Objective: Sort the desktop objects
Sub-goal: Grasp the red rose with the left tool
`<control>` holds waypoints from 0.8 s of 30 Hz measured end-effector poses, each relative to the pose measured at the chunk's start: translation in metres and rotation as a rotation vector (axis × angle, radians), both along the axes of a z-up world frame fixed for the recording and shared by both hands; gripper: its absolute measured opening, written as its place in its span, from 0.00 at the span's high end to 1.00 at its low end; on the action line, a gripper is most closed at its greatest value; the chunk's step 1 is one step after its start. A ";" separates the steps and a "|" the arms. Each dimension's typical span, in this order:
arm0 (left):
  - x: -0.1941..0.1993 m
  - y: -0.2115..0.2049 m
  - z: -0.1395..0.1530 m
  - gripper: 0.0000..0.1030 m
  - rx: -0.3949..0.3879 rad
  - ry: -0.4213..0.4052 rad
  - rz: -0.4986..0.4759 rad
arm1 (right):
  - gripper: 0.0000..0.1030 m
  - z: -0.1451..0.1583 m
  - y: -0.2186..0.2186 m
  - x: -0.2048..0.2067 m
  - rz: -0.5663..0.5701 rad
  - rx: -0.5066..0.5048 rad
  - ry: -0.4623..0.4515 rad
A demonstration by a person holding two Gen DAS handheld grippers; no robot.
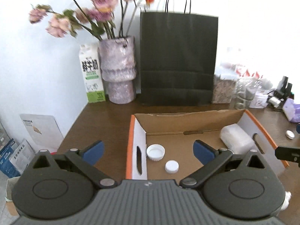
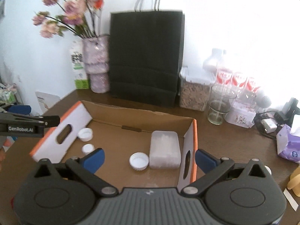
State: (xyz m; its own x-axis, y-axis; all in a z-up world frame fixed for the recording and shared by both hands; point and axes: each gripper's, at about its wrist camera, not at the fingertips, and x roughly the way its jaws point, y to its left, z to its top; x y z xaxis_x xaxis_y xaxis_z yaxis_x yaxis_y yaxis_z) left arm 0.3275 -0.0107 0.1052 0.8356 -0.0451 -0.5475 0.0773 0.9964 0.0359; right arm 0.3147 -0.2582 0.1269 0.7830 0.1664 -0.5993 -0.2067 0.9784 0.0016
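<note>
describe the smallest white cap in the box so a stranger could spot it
Find the open cardboard box with orange edges in front of the black paper bag. Three white caps lie inside; the smallest cap, near the box's left wall, lies closed side up, unlike the two larger, open-side-up caps.

Flowers (image 1: 90,13) in the vase are blurred. Bright glare washes out the red-and-white packages (image 2: 238,80). The tissue pack (image 1: 292,110) is cut off at the edge.
</note>
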 end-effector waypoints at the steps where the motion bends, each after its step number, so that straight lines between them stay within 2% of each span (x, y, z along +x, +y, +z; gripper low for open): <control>1: -0.012 0.005 0.002 0.00 -0.004 -0.017 -0.006 | 0.00 0.001 0.000 -0.011 0.006 0.003 -0.012; 6: -0.067 0.022 0.001 0.00 -0.006 -0.096 0.002 | 0.00 -0.001 -0.002 -0.066 0.024 0.004 -0.073; 11: -0.109 0.037 -0.015 0.00 -0.017 -0.138 0.028 | 0.00 -0.013 -0.003 -0.113 0.026 0.016 -0.101; 19: -0.161 0.053 -0.049 0.00 -0.040 -0.128 0.098 | 0.00 -0.052 -0.007 -0.162 -0.025 0.035 -0.072; 24: -0.182 0.065 -0.067 0.00 -0.139 -0.083 0.156 | 0.00 -0.077 -0.008 -0.180 -0.066 0.057 -0.032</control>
State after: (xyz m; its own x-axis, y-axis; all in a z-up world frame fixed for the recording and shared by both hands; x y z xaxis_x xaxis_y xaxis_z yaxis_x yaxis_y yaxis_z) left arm 0.1451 0.0542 0.0386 0.8805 0.0175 -0.4737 -0.0752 0.9918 -0.1032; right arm 0.1344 -0.2659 0.0501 0.8122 0.1465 -0.5647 -0.1423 0.9885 0.0517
